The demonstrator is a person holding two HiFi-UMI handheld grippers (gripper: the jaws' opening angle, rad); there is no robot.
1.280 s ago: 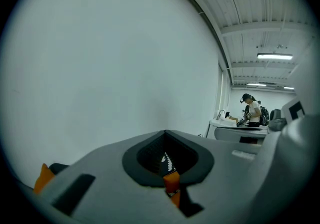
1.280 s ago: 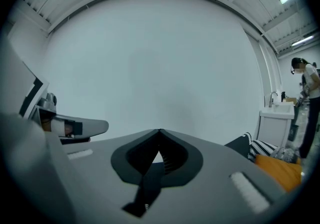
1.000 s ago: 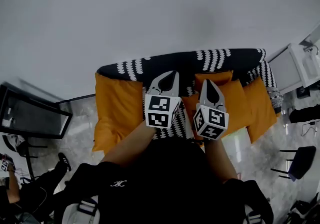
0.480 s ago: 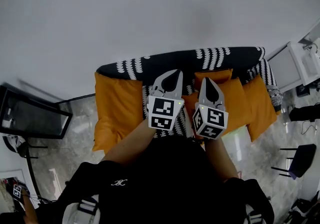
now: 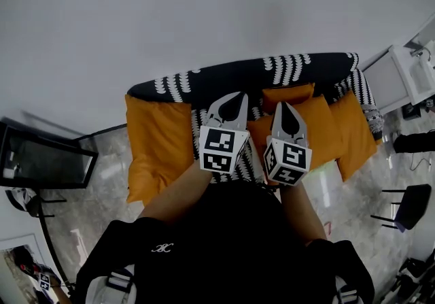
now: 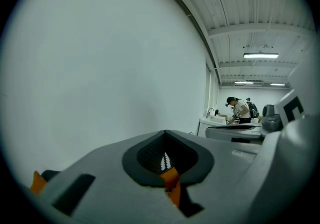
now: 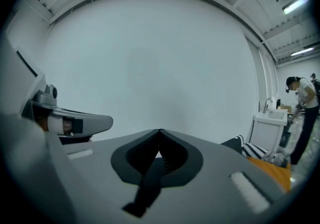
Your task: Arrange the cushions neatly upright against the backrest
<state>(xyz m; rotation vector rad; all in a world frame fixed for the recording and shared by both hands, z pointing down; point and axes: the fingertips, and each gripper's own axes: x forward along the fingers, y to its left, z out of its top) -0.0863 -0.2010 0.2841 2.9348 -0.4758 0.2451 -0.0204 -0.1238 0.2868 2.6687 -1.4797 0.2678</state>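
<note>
Orange plump cushions (image 5: 160, 149) on black-and-white patterned sofa (image 5: 238, 79); left tongs (image 5: 238, 96) and right tongs (image 5: 283, 105) clenched, empty.

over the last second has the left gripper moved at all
No, not noticeably. The left gripper still sits with its tip at the lower edge of the sofa's patterned backrest in the head view, fingers shut.

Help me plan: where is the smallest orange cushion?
Head view, right of centre: the smallest orange cushion lies at the sofa backrest, just beyond the right gripper.
</note>
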